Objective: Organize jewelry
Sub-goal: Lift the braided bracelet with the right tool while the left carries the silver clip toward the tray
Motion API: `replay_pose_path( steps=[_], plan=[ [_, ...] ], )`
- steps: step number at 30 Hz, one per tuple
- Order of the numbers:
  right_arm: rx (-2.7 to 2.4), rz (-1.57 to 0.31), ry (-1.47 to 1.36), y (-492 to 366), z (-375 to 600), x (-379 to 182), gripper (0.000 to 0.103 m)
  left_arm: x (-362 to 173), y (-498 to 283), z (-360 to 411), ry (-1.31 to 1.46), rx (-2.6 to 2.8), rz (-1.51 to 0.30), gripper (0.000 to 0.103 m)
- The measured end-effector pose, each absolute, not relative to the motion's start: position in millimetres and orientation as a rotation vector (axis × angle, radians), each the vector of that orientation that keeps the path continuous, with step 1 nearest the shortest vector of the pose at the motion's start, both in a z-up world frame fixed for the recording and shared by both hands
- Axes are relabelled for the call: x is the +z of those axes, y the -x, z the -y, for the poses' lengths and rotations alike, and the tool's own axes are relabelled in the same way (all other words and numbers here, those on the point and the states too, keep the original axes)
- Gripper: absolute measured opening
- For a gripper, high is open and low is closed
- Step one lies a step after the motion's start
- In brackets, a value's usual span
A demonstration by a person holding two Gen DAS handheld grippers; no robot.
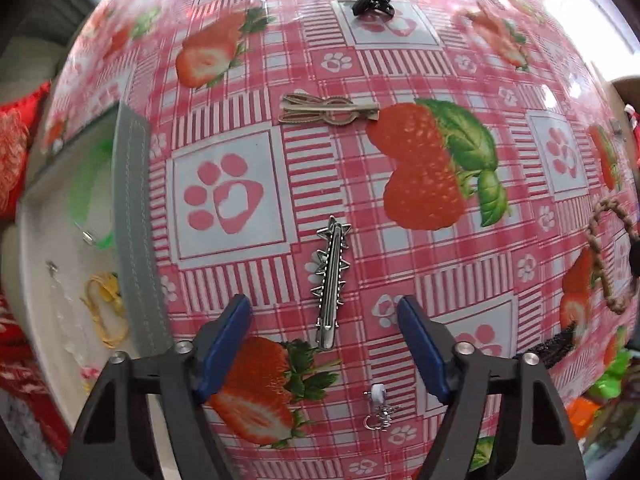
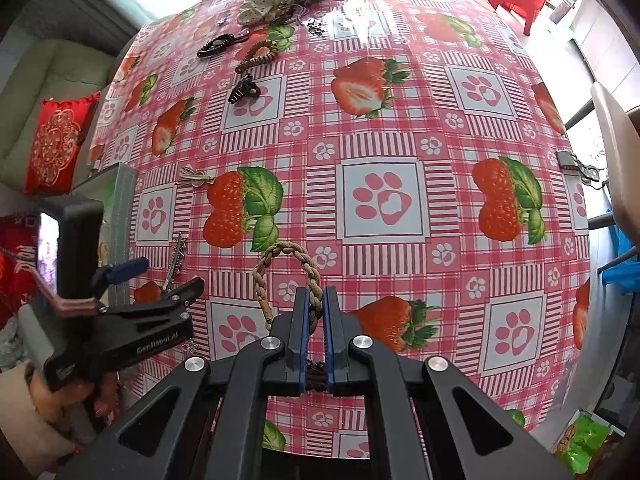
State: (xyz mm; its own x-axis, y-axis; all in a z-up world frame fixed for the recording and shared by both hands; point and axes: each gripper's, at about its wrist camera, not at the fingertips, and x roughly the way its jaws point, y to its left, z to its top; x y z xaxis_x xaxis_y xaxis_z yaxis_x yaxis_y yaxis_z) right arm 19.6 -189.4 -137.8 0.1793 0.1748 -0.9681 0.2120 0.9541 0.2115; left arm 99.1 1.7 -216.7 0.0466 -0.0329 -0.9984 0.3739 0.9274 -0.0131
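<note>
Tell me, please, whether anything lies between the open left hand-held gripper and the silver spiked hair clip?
Nothing visible does: the spiked hair clip lies on bare tablecloth just ahead of the left hand-held gripper, between its open fingers.

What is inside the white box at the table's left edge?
In the white box: a yellow band, something green, a small metal piece, and a pale beaded strand. Its grey rim hides the near side.

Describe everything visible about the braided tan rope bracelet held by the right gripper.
The braided tan rope bracelet is a loop of twisted beige-brown cord, apparently fibre, with a smooth tan bead or end cap on its left strand. The right gripper is shut on its near right side; the far arc sits over the strawberry-print tablecloth. Whether it touches the cloth is unclear.
</note>
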Motion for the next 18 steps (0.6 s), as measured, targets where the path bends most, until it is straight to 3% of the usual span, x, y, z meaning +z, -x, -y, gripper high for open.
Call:
replay_pose_path(
  steps=[2,4,18],
  plan=[
    [-0.026,-1.399,-0.33,-19.3,190.1,-137.9,0.007,-213.7,-99.6,-4.1,-0.276,-0.329,-1.482,0.063],
    [-0.023,-1.402,-0.33,-19.5,189.4,-138.9,0.007,-210.3,-99.9,-4.8,-0.275,-0.356,-1.47,0.022],
    [0.032,-1.385,-0.313,-35.7,165.2,-127.1,0.007,-162.5,-98.1,-39.0,-0.073,-0.431,-1.413,0.015]
  ],
)
